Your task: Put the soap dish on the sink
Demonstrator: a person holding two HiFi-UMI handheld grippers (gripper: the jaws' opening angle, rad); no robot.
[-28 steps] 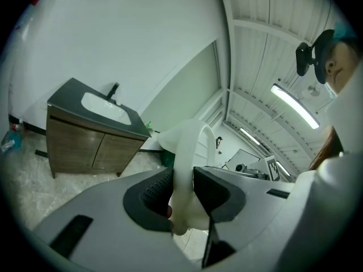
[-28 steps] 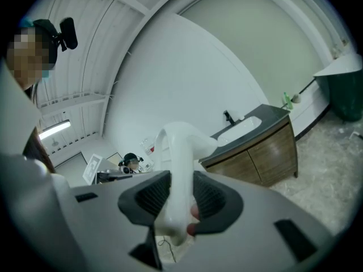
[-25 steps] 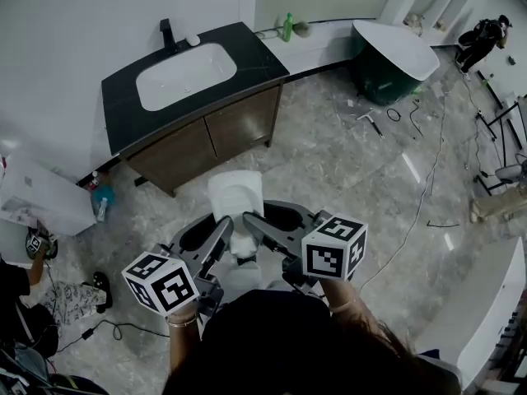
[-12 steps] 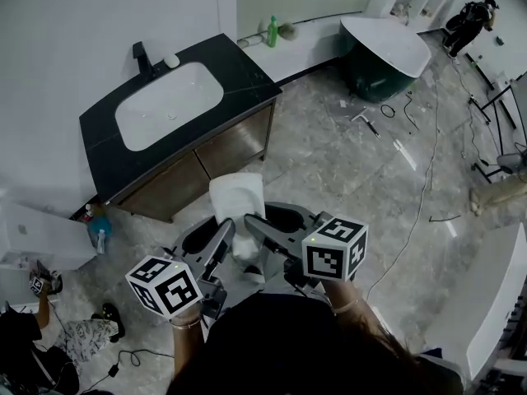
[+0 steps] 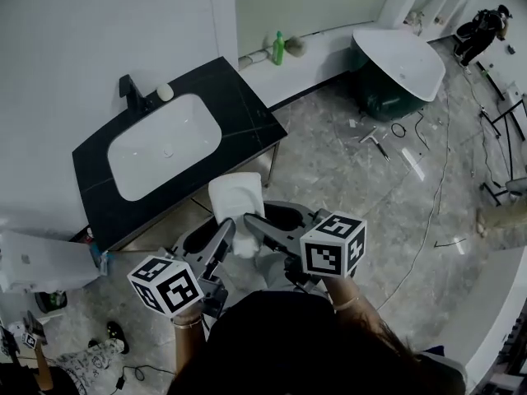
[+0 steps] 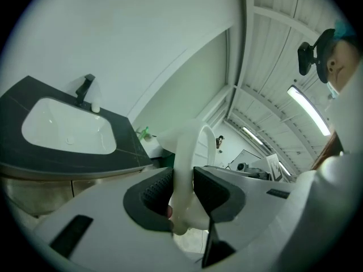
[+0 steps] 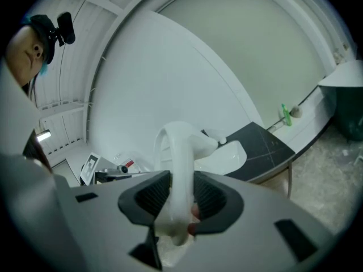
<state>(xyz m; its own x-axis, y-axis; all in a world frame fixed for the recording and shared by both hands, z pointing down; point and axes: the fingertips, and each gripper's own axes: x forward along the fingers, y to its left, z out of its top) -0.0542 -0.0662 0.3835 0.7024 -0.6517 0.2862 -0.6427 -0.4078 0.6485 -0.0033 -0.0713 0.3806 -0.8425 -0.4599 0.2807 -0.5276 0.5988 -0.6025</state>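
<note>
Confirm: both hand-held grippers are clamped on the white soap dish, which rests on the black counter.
Wrong. The left hand-held gripper and right hand-held gripper are clamped on the white soap dish, but the head view shows it held in the air short of the black counter, not resting on it.

The head view looks steeply down from above the person. The left gripper (image 5: 221, 235) and right gripper (image 5: 257, 225) are close below it, and the sink (image 5: 165, 148) lies farther off to the left. Each gripper view sits low just behind its own jaws and faces along them toward the sink. All three views share the sink and the soap dish (image 5: 236, 196).
</note>
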